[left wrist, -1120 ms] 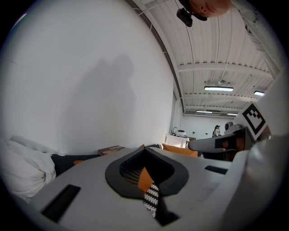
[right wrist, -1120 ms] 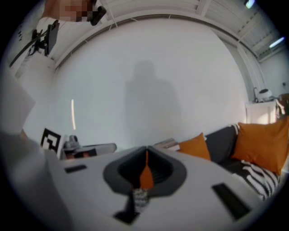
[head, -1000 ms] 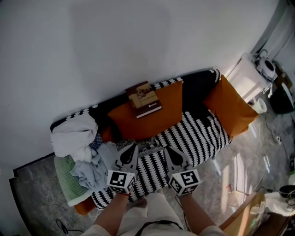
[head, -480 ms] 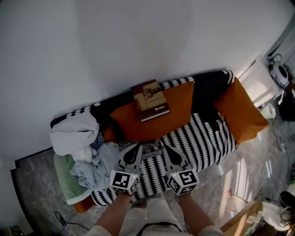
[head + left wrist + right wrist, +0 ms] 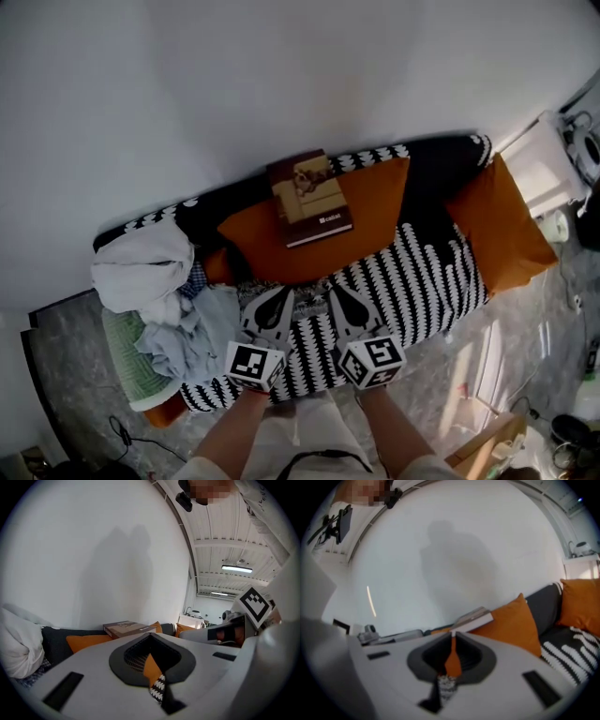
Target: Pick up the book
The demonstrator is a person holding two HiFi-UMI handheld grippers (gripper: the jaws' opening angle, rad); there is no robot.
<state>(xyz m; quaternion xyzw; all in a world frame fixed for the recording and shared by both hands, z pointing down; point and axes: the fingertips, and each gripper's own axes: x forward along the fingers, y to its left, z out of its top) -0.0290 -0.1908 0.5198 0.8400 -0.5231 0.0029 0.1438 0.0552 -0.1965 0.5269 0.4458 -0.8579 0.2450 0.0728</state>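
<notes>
In the head view, we see the sofa (image 5: 427, 272) carrying the book (image 5: 312, 197), which rests on the top of an orange cushion (image 5: 319, 239) at 12 o'clock from our hands. The left hand-held gripper (image 5: 279, 296) and the right hand-held gripper (image 5: 335, 294) hover side by side over the striped seat, pointing to 12 o'clock, well apart from the book. A heap of clothes (image 5: 155, 281) lies at 9 o'clock and a second orange cushion (image 5: 506, 225) at 2 o'clock.

In the left gripper view, our jaws are pressed together on nothing; the book (image 5: 127, 628) shows at 11 o'clock beyond the tips.

In the right gripper view, the jaws are likewise pressed together and empty, with the book (image 5: 474, 618) at 1 o'clock on its cushion (image 5: 511, 623)
</notes>
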